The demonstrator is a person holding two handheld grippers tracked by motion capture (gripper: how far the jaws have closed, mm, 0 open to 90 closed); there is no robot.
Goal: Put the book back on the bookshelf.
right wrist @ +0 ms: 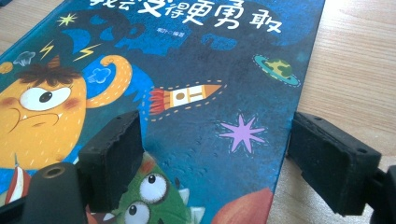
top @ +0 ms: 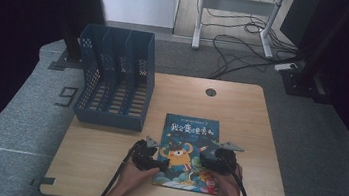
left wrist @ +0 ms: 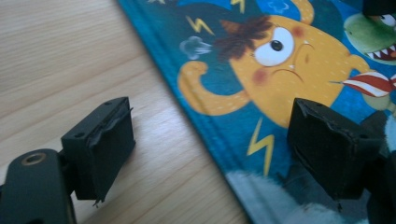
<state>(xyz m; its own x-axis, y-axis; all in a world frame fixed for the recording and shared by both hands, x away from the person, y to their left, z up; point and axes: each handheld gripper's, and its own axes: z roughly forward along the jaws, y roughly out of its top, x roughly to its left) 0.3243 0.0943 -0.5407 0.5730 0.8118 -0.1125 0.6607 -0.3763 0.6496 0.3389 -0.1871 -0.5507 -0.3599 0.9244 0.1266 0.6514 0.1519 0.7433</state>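
Down at the near edge of the table [top: 103, 170], both hands are set on the picture book [top: 188, 145]. The left gripper [top: 156, 165] straddles the book's left edge: jaws wide apart, one over bare wood, the other over the cover, gripping nothing. The right gripper [top: 205, 163] mirrors it on the right edge, jaws spread just as wide, one above the green creature on the cover, the other out over the wood, nothing pinched. The book lies flat, front and centre, its bottom edge close to the table's near edge. Bare wood to its left and right, and more beyond it up to the round cable hole [top: 211, 92]. Far left, the blue file rack [top: 114, 78] stands at the back corner, its slots empty as far as they show.
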